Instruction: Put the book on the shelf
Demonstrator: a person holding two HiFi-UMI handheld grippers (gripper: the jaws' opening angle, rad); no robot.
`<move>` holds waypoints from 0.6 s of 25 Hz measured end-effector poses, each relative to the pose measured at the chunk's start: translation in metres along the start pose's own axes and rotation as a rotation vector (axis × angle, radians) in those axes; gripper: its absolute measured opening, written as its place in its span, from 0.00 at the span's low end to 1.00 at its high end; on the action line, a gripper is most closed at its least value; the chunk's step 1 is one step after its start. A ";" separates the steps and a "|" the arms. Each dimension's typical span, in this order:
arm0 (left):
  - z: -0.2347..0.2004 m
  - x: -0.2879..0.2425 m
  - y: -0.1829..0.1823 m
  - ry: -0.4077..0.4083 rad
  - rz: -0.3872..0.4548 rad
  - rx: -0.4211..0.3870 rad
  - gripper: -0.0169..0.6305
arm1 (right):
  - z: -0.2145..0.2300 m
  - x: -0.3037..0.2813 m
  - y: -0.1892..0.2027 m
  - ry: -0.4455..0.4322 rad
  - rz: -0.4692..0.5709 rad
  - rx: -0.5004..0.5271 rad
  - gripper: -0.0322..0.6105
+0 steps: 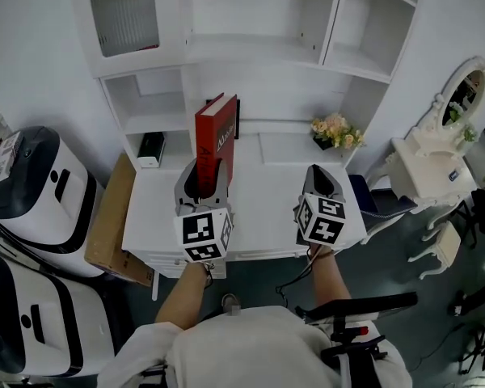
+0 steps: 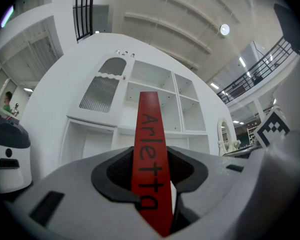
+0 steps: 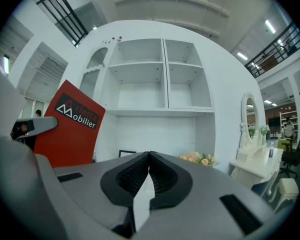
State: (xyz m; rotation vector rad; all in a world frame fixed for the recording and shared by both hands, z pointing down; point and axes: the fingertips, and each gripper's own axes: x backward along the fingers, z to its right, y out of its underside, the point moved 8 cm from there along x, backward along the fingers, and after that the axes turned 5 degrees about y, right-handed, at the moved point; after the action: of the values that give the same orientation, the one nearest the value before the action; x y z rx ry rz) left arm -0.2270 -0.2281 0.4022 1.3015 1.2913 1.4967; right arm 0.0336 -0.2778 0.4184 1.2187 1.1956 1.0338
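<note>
"Looking at that white shelf (image 1: pixel 255 48) across the top of the frame, how would you go in?"

"Lift straight up from over the desk (image 1: pixel 267 196). Keep the red book (image 1: pixel 217 140), upper centre-left, upright and square to an open bay, then slide it in bottom edge first."

"Is the hold good?"

"The left gripper (image 1: pixel 200 176) is clamped on the book's lower end. The right gripper (image 1: pixel 317 180), centre right, has its jaws together on nothing."

"What differs between views?"

"Only the left gripper view shows the spine between the jaws. The right gripper view shows the cover lettering and the flowers (image 3: pixel 197 159) at lower right."
</note>
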 end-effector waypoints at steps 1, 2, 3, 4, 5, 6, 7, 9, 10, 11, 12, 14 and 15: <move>-0.002 -0.007 0.002 0.006 0.001 0.002 0.29 | -0.001 -0.007 -0.002 0.005 0.000 0.006 0.08; -0.005 -0.014 0.004 0.012 0.003 0.005 0.29 | -0.001 -0.013 -0.003 0.011 0.000 0.011 0.08; -0.007 -0.021 0.006 0.018 0.005 0.008 0.29 | -0.002 -0.020 -0.005 0.016 0.000 0.014 0.08; -0.008 -0.027 0.007 0.024 0.007 0.011 0.29 | -0.002 -0.026 -0.006 0.020 0.001 0.014 0.08; -0.009 -0.033 0.009 0.030 0.008 0.013 0.29 | -0.002 -0.033 -0.007 0.024 0.003 0.014 0.08; -0.010 -0.039 0.010 0.037 0.009 0.013 0.29 | -0.001 -0.038 -0.008 0.028 0.005 0.012 0.08; -0.011 -0.044 0.011 0.042 0.009 0.012 0.29 | -0.001 -0.044 -0.008 0.032 0.006 0.009 0.08; -0.012 -0.054 0.014 0.053 0.004 0.009 0.29 | -0.001 -0.054 -0.008 0.037 0.008 0.003 0.08; -0.012 -0.059 0.016 0.058 0.001 0.008 0.29 | -0.001 -0.059 -0.008 0.039 0.007 0.001 0.08; -0.013 -0.063 0.018 0.062 -0.001 0.007 0.29 | 0.000 -0.063 -0.007 0.040 0.005 -0.001 0.08; -0.013 -0.067 0.019 0.065 -0.004 0.006 0.29 | 0.000 -0.067 -0.006 0.042 0.004 -0.004 0.08; -0.012 -0.075 0.023 0.068 -0.006 0.006 0.29 | 0.002 -0.075 -0.004 0.044 0.001 -0.011 0.08; -0.011 -0.080 0.024 0.069 -0.006 0.007 0.29 | 0.004 -0.079 -0.003 0.043 0.002 -0.014 0.08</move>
State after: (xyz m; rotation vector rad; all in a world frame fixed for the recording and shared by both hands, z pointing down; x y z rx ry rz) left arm -0.2204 -0.3116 0.4092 1.2593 1.3443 1.5460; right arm 0.0282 -0.3562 0.4228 1.1923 1.2190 1.0727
